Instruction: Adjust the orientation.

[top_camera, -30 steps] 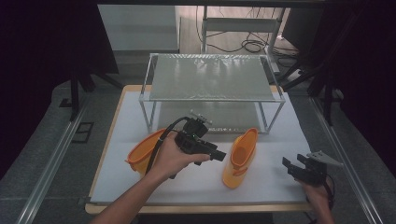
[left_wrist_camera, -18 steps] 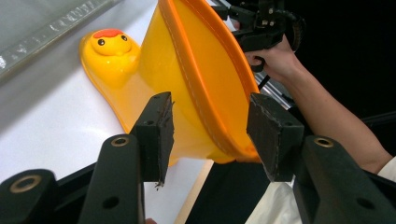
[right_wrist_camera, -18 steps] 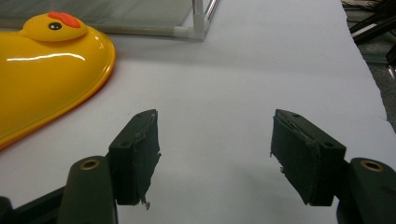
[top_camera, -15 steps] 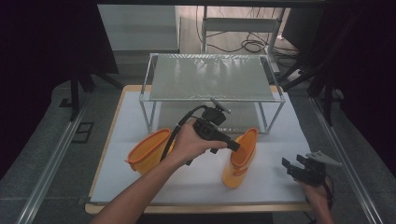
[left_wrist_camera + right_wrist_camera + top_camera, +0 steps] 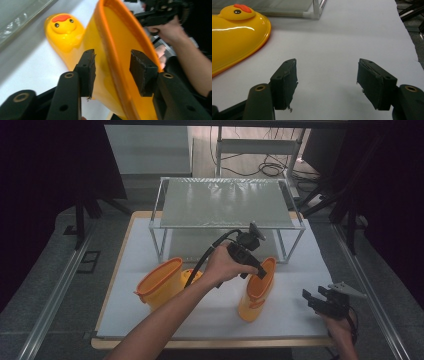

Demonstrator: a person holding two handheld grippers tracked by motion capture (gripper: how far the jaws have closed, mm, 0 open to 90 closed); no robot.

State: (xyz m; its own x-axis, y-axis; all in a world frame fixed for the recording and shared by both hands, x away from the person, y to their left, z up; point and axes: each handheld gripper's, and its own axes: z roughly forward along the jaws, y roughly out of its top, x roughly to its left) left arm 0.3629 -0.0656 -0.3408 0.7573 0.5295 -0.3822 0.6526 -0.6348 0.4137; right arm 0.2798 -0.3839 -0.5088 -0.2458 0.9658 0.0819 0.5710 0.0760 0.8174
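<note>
Here the left claw [image 5: 112, 72], just narrowing, straddles the boot's rim [image 5: 120, 65], pads not yet pressing.

A white sheet covers the wooden-edged worktop [image 5: 150, 315]; at its far side stands a low metal-framed shelf [image 5: 225, 202] with a pale, glossy top; grey floor [image 5: 45, 285] surrounds the worktop, crossed by metal rails [image 5: 60, 290]; black curtains [image 5: 50, 165] darken both sides; behind, a brighter strip of floor holds tangled cables [image 5: 267, 168] beneath a metal stand [image 5: 260, 145].
</note>
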